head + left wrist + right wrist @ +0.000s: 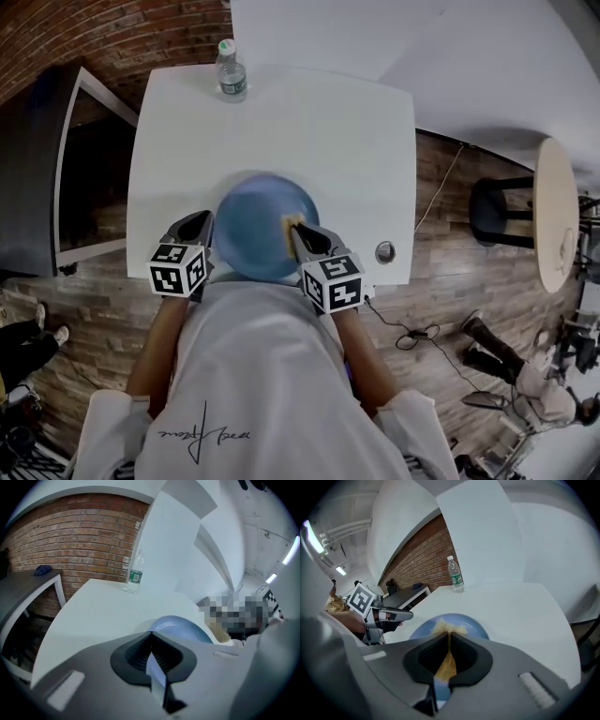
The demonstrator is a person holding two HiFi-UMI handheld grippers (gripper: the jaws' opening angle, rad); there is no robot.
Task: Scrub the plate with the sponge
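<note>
The person is leaning over the near edge of the white desk (309, 141), both forearms reaching forward from under a white shirt, elbows drawn back and wide. The left forearm (157, 342) is angling in towards the middle, carrying the left tongs (200, 225) to the left rim of the round blue plate (248, 234). The right forearm (364, 352) is mirroring it, carrying the right tongs (298, 230) over the plate's right part.

In the left gripper view, the left tongs (150, 639) are pressing together at the tips, pinching a pale blue strip that looks like the plate's rim; the rest of the plate (180, 625) is showing just beyond them, to the right. In the right gripper view, the right tongs (449, 637) are pinching the yellow sponge (446, 660), whose ragged front end is sticking out past the tips and lying on the plate (473, 625). The left tongs (401, 616) are showing there at the plate's left side.

The plate is sitting close to the near desk edge, right in front of the person. Beyond it a broad stretch of bare desk is running out to the clear plastic water bottle (231, 73), which is standing upright at the far edge, well apart from both tongs. A round metal fitting (384, 251) is sitting in the desk near its right front corner, to the right of the right tongs.
</note>
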